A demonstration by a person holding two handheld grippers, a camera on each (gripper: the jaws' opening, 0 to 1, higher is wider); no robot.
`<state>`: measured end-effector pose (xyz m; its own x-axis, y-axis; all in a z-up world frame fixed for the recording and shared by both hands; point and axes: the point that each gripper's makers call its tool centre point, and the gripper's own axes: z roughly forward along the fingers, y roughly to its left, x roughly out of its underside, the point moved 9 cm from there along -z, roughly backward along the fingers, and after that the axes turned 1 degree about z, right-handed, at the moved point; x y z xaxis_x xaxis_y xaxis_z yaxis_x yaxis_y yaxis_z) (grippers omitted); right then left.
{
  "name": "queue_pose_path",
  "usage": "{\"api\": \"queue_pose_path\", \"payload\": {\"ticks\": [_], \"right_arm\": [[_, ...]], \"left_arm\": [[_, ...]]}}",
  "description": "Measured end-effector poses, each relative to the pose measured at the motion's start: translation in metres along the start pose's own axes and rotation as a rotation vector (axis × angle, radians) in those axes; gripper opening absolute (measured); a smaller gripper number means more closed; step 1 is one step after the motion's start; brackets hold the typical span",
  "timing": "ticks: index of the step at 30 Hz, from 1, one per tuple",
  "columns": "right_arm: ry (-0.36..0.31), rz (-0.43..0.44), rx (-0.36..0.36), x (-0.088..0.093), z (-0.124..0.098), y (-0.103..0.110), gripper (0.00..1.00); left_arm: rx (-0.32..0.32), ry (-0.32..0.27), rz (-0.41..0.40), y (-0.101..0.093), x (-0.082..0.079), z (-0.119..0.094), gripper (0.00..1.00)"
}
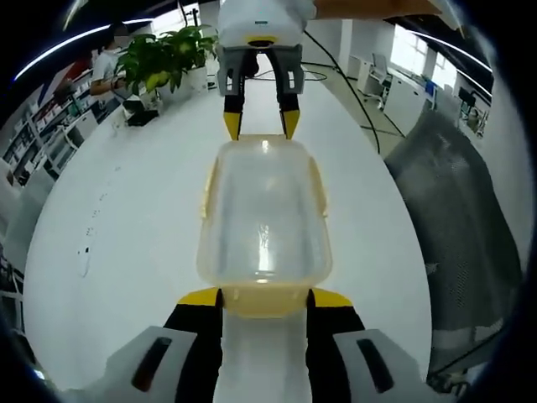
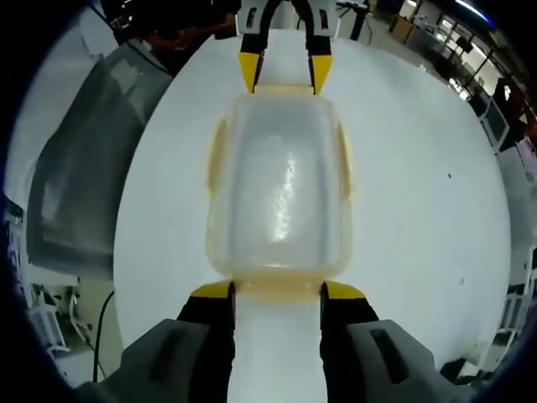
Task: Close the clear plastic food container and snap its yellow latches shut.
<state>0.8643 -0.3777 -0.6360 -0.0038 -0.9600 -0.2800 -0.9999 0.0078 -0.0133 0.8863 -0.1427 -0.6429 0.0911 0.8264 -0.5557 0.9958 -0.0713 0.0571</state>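
A clear plastic food container (image 1: 263, 214) (image 2: 277, 189) lies with its lid on, lengthwise on a round white table (image 1: 126, 218) (image 2: 419, 193). Yellow latches run along its long sides (image 1: 319, 189) (image 2: 216, 155). In the left gripper view my left gripper (image 1: 265, 296) stands open at the near end, its yellow-tipped fingers on either side of the end latch (image 1: 264, 300). My right gripper (image 2: 277, 290) stands open the same way at the opposite end, around that end's latch (image 2: 277, 292). Each gripper appears at the far end in the other's view: the right gripper (image 1: 262, 124), the left gripper (image 2: 285, 71).
A grey mesh chair (image 1: 453, 218) (image 2: 75, 193) stands close to the table's edge. Potted plants (image 1: 164, 54) sit at the table's far side, with a person (image 1: 105, 71) beyond them. A black cable (image 1: 352, 88) crosses the far part of the table.
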Motion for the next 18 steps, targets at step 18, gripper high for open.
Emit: {"api": "queue_pose_path", "payload": {"ticks": [18], "right_arm": [[0.016,0.014,-0.006,0.0081,0.0051,-0.0002,0.36]], "left_arm": [[0.012,-0.003,0.007,-0.0061,-0.0034,0.0069,0.33]]}}
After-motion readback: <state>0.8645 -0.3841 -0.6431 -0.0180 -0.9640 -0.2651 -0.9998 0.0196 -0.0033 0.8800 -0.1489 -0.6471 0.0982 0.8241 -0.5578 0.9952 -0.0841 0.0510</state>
